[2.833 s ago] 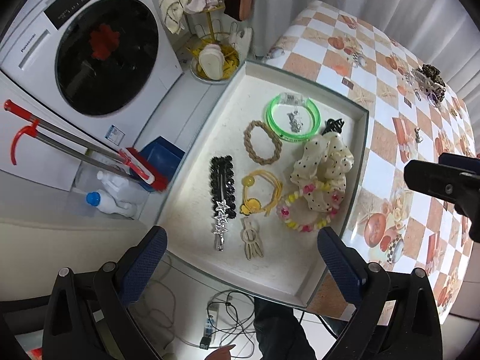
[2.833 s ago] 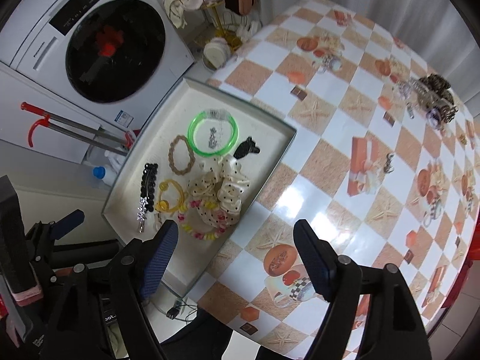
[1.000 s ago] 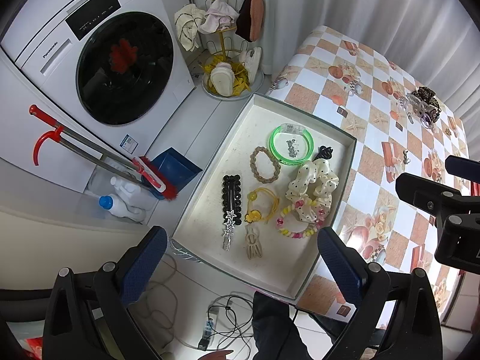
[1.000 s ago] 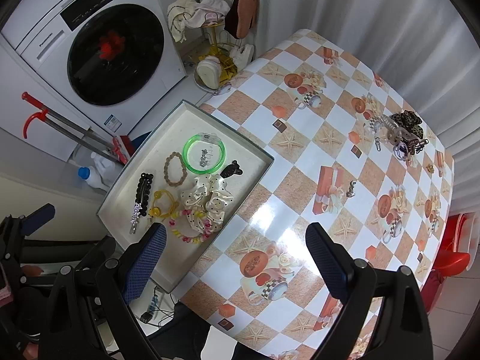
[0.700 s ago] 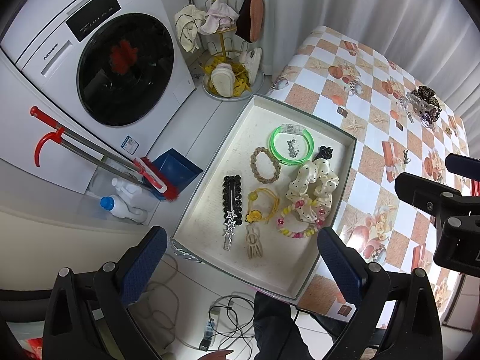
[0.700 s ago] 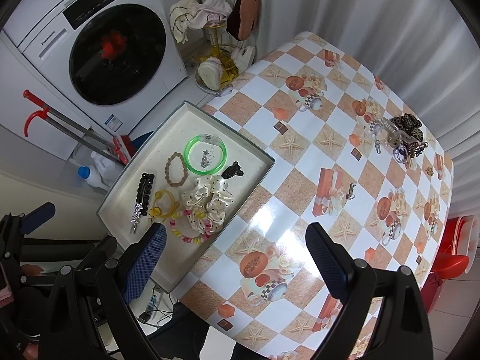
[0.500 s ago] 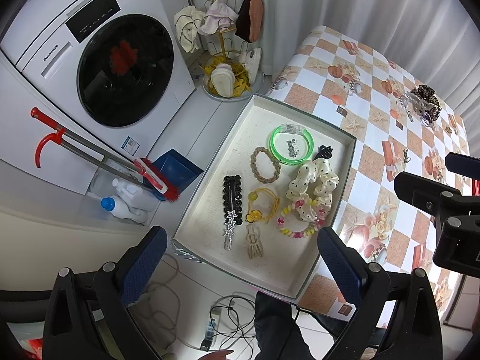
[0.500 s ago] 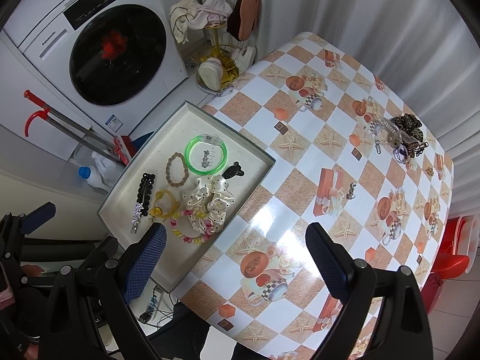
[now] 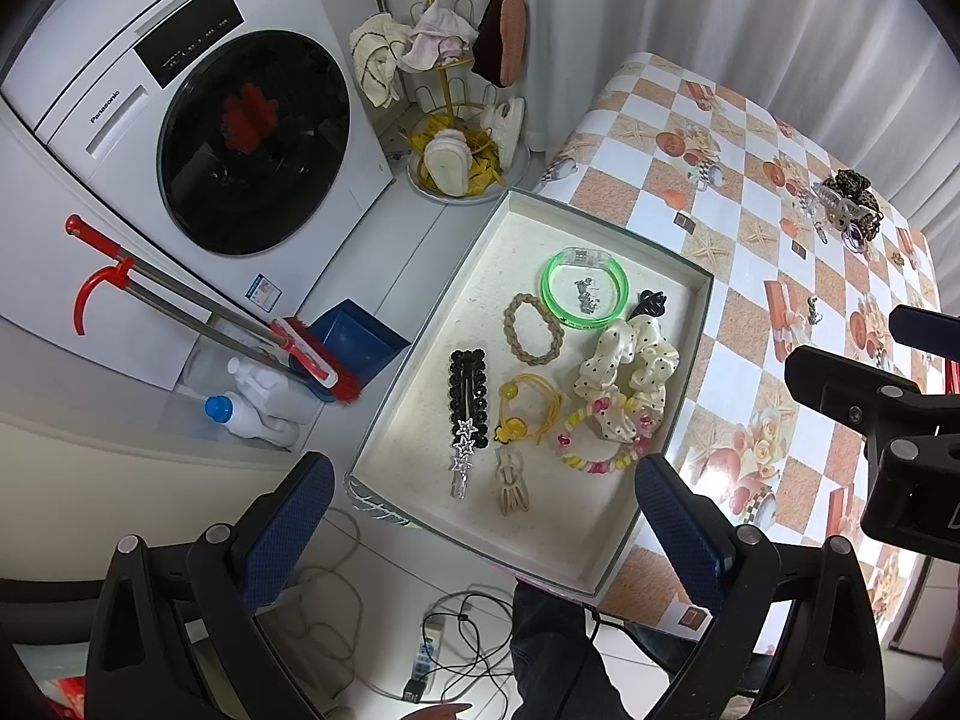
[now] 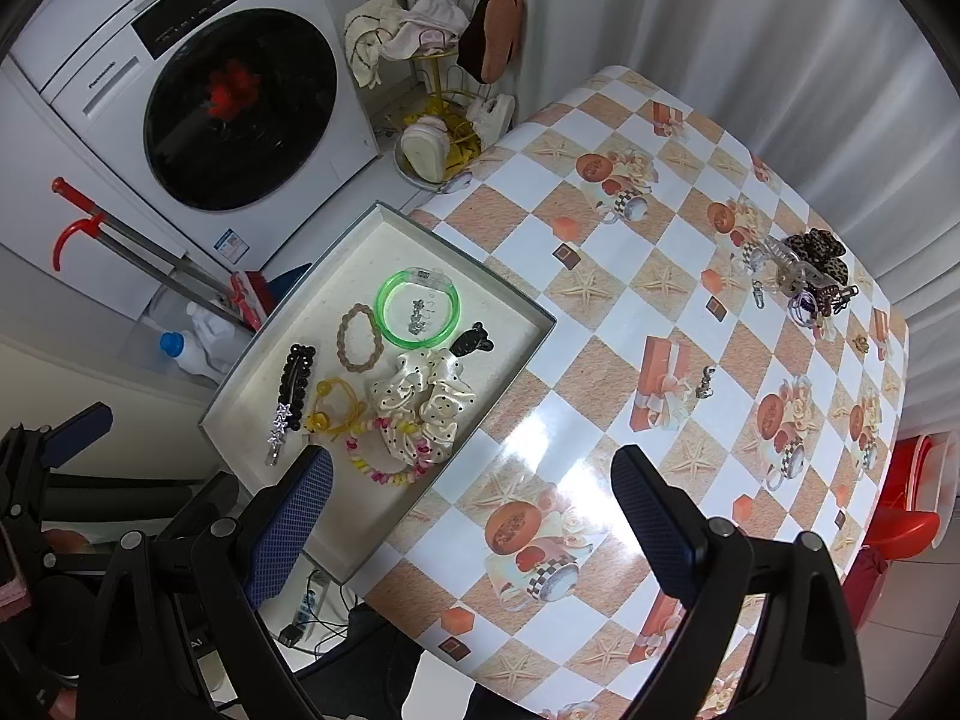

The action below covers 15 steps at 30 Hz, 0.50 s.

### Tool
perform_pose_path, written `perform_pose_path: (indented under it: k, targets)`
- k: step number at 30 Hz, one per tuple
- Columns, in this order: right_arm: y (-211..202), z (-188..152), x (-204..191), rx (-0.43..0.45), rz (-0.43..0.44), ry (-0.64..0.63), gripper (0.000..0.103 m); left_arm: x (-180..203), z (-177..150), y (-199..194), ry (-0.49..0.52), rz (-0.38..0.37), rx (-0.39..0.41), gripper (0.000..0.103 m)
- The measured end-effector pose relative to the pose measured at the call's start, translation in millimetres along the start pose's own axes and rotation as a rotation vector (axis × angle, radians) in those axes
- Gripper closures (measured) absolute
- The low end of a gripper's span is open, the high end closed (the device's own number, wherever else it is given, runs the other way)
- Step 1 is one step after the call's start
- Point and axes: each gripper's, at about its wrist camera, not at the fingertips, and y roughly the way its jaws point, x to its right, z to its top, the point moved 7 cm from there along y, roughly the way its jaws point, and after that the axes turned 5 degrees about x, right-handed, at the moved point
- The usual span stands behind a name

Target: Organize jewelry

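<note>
the loose jewelry pile (image 10: 801, 276) lies at the tabletop's far right corner, nearer the empty, wide-spread right gripper (image 10: 468, 492) than the equally wide left gripper (image 9: 480, 498).

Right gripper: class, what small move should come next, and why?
Probably reach the right gripper toward the small charm lying alone on the table. Both grippers are open and empty, the tray already holds many pieces, and this loose piece lies nearer than the far pile.

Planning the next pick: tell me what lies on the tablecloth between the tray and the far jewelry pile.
In the right wrist view, one small metal charm lies between the tray and the jewelry pile; otherwise bare tablecloth.
</note>
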Motion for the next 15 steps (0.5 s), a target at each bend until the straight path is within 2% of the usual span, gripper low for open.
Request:
perform_pose_path:
  k: [10, 15]
  targets:
    - [0, -1, -1, 0.002, -0.001, 0.002, 0.008, 3, 1, 0, 0.003, 0.0, -0.001, 0.0]
    - [0, -1, -2, 0.003, -0.002, 0.004, 0.008, -10, -2, 1, -0.003, 0.009, -0.003, 0.0]
